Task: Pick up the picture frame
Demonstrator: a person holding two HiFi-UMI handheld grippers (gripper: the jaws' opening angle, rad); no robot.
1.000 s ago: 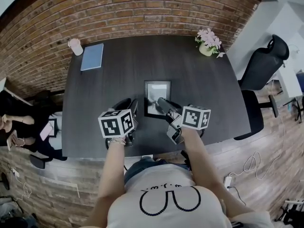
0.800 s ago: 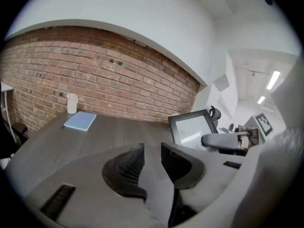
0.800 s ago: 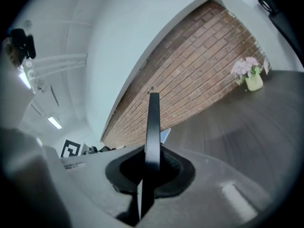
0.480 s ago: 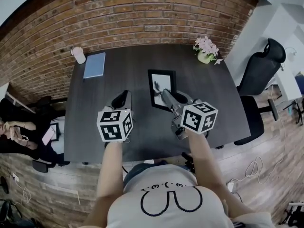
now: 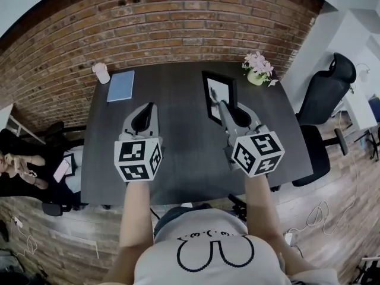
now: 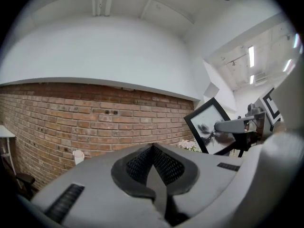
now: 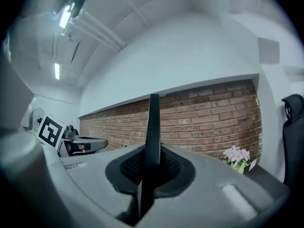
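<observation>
Picture frame [image 5: 215, 92] clamped by edge in closed right gripper [image 5: 224, 105], held above tabletop [image 5: 178, 177] at 1 o'clock, tilted. Left gripper [image 5: 145, 107] at 11 o'clock, jaws just closed together, nothing gripped between. Both forearms [image 5: 135, 212] extended forward, grippers level.

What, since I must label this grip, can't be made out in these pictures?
- Picture frame: the right gripper view shows only its edge, between the jaws.
- Frame's lower right corner: head view, behind the right gripper.
- Its picture: too small in the head view; partly crossed by the right gripper in the left gripper view.
- Cup: contents too small, head view.
</observation>
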